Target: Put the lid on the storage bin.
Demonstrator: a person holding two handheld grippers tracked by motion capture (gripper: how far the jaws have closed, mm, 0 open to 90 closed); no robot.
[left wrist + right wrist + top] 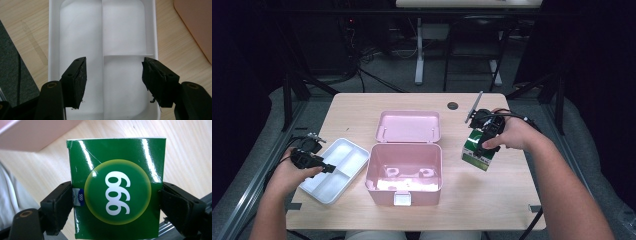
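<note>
Gripping the green box (116, 187) by its two side faces, the right tongs (116, 205) were closed on it w/ a pad pressed flat on each side; box face w/ the yellow circle and "999" pointed at the right gripper view's camera. From the high view the green box (478, 147) sat tilted, held just right of the pink case (404, 175), betw. case and right table (507, 200) edge; can't tell if its lower corner touched the table. Pink case was open, lid (408, 126) laid back behind it. Left tongs (114, 75) stood wide apart, nothing betw. them, hovering over the white divided tray (53, 50), approx. above its centre divider. In the high view the left tongs (328, 168) were over the tray (357, 150), which lay just left of the pink case, well apart from the green box
</note>
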